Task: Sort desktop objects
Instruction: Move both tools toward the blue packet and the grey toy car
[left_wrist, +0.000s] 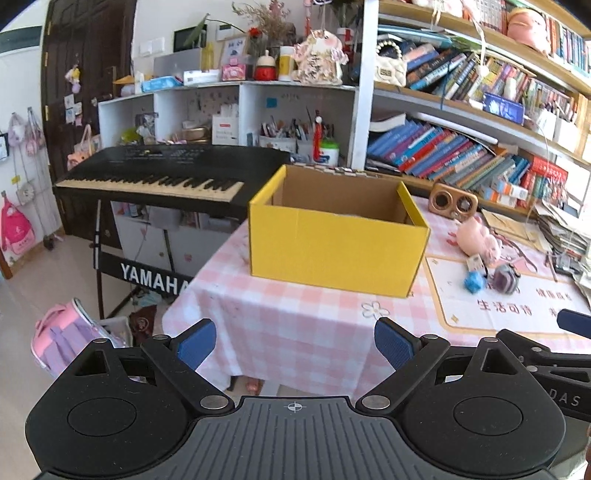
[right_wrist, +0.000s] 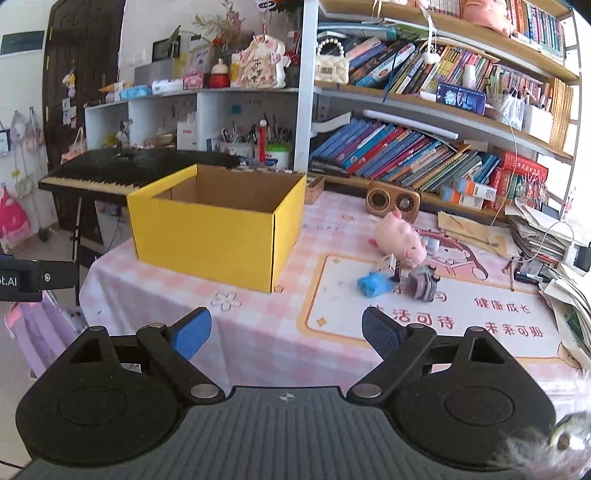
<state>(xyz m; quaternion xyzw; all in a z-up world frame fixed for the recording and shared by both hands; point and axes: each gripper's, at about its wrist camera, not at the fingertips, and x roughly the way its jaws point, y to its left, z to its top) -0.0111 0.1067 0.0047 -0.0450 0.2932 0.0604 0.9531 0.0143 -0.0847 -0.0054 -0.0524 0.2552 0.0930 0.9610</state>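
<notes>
A table covered with a pink and white checked cloth (right_wrist: 258, 332) is seen from two hand-held grippers, both held above its near edge. The left gripper (left_wrist: 295, 341) has its blue-padded jaws spread wide apart, with nothing between them. The right gripper (right_wrist: 286, 332) is likewise wide open and empty.

An open yellow cardboard box (right_wrist: 218, 236) stands on the left part of the table, near its far edge; what can be seen of its brown inside looks empty. To the right of the box, a pink printed mat (right_wrist: 443, 314) is laid over the cloth. The small things to be sorted are clustered on the far part of this mat: a pink plush pig (right_wrist: 400, 236), a crumpled blue object (right_wrist: 375, 284) in front of it, a small grey-purple toy (right_wrist: 423, 282) just beside the blue one, and a small white item (right_wrist: 386, 263) between the pig and the blue object. They are well apart from both grippers, with bare mat and cloth in between.

Behind the pig, a wooden speaker-like box (right_wrist: 393, 201) is placed near the bookshelf (right_wrist: 424, 155), which is packed with leaning books. Piles of papers (right_wrist: 535, 236) crowd the table's right side. A black Yamaha keyboard (left_wrist: 159, 177) on a stand is set left of the table, behind the box, and a pink backpack (left_wrist: 62, 336) lies on the floor below it.
</notes>
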